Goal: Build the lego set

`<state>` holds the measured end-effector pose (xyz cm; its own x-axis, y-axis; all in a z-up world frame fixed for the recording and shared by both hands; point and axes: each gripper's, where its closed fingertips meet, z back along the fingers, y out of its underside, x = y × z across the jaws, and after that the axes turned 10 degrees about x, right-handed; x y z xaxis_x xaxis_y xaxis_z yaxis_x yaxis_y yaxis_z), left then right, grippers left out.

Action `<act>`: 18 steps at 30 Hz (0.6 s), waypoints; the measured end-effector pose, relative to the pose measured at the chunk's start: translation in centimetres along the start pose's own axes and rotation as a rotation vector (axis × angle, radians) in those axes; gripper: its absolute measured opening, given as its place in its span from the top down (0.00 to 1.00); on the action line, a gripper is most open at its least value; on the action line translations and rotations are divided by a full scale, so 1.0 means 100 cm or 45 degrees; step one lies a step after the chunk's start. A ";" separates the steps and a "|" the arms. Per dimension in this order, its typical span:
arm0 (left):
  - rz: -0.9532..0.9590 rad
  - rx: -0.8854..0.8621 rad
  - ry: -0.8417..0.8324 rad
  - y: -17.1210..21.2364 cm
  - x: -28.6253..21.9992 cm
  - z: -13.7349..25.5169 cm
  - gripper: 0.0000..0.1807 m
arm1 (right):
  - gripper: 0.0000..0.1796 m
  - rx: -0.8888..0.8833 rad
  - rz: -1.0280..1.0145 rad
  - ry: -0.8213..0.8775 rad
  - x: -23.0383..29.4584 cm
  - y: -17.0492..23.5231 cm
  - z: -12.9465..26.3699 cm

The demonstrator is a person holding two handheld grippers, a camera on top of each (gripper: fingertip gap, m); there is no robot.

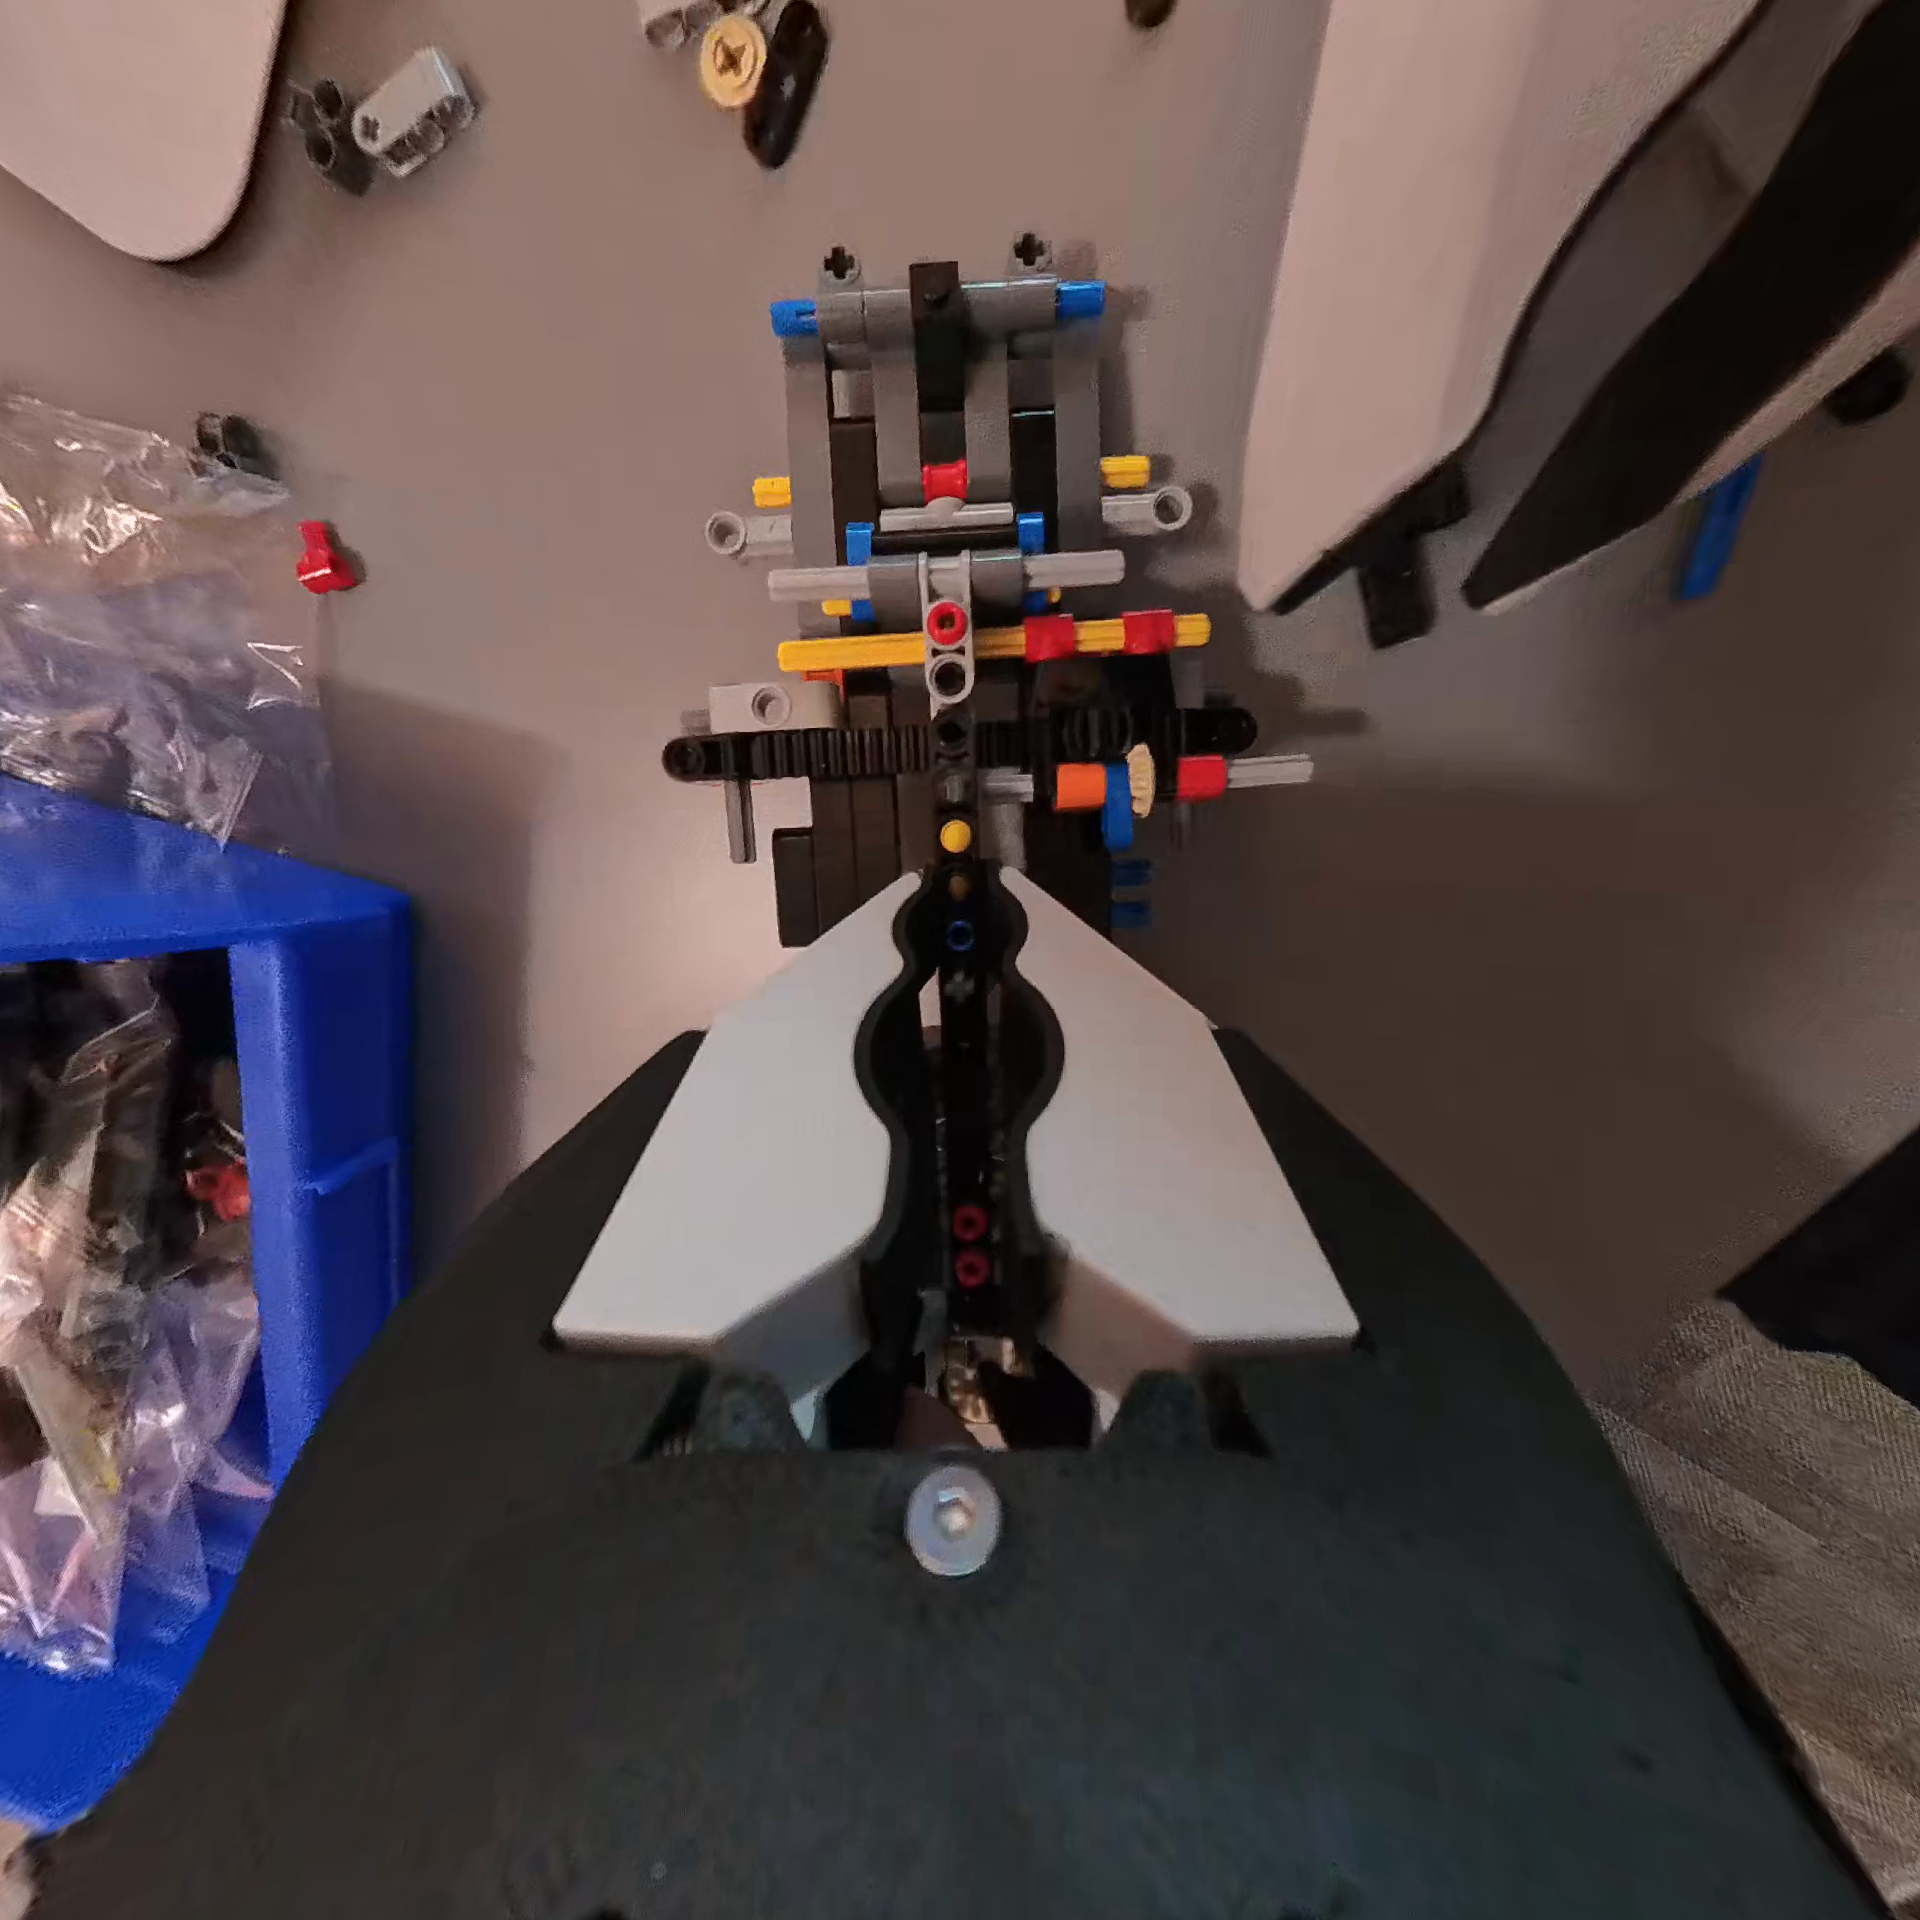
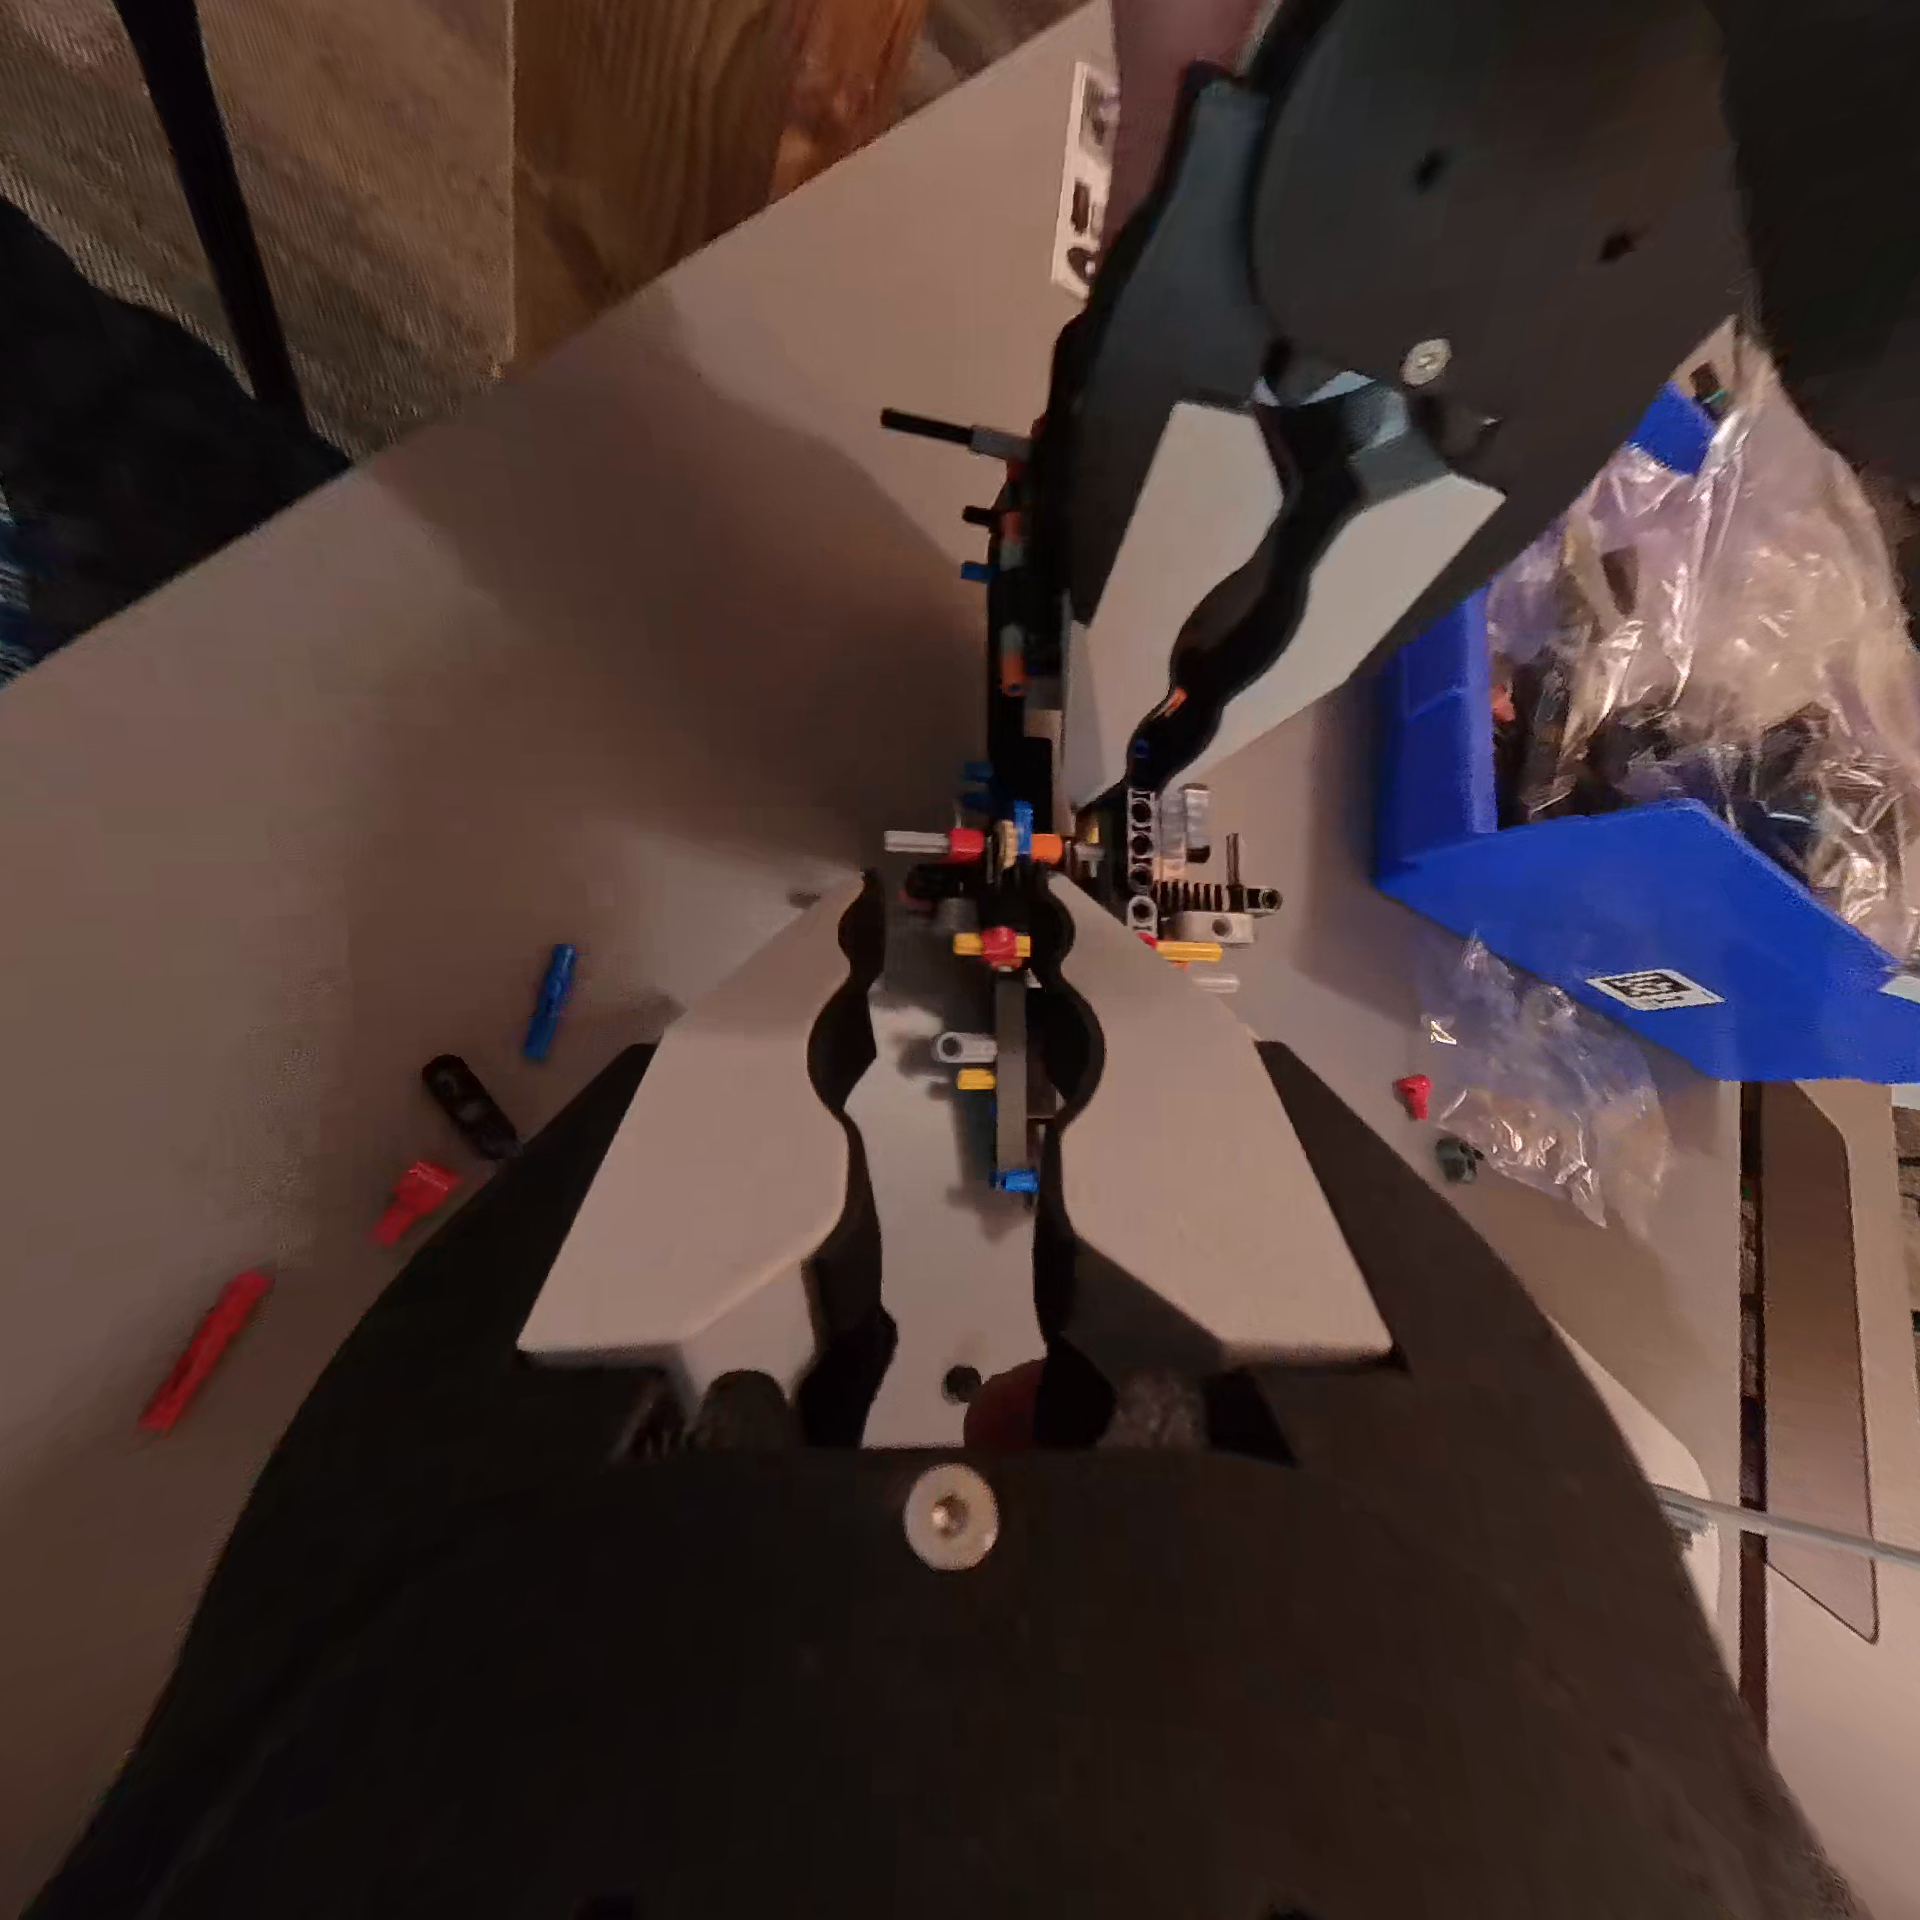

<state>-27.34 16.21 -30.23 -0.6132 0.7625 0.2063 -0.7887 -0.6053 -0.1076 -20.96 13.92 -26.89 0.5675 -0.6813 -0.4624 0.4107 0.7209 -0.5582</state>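
Left gripper (image 1: 956,894) jaws closed down on a black beam of the lego assembly (image 1: 951,540); beam runs between the grey fingers (image 1: 769,1132) toward 6 o'clock, red pins visible in the slot. Assembly sticks out at 12 o'clock from the gripper tip, over the grey table (image 1: 520,416): black rack gear (image 1: 831,743) across it, yellow axle (image 1: 997,639) with red bushes above, blue and grey pins at the far end.

Right wrist view: right gripper (image 2: 961,914) jaws partly apart, assembly's grey beam (image 2: 1013,1070) inside the gap, hugging the 3 o'clock finger. Cannot tell if the pads actually grip it. Left gripper (image 2: 1132,769) comes in from 1 o'clock, tip on the same assembly.

Blue bin (image 1: 301,1039) with plastic bags (image 1: 114,623) of parts at 9 o'clock in left view; at 3 o'clock in right view. Loose bits on table: red connector (image 1: 324,561) near bags, grey and black pieces (image 1: 384,120) at 11 o'clock. Right view, 8–9 o'clock: blue pin (image 2: 549,1000), black liftarm (image 2: 470,1107), two red pieces (image 2: 410,1200).
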 end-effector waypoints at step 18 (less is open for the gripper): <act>-0.140 -0.244 0.135 0.010 0.005 0.011 0.91 | 0.82 -0.050 0.085 -0.472 -0.007 -0.012 -0.026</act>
<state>-28.40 15.73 -29.14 -0.5165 0.8472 0.1245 -0.8384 -0.4708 -0.2746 -23.70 13.26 -27.69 0.8149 -0.5354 -0.2219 0.3404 0.7519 -0.5646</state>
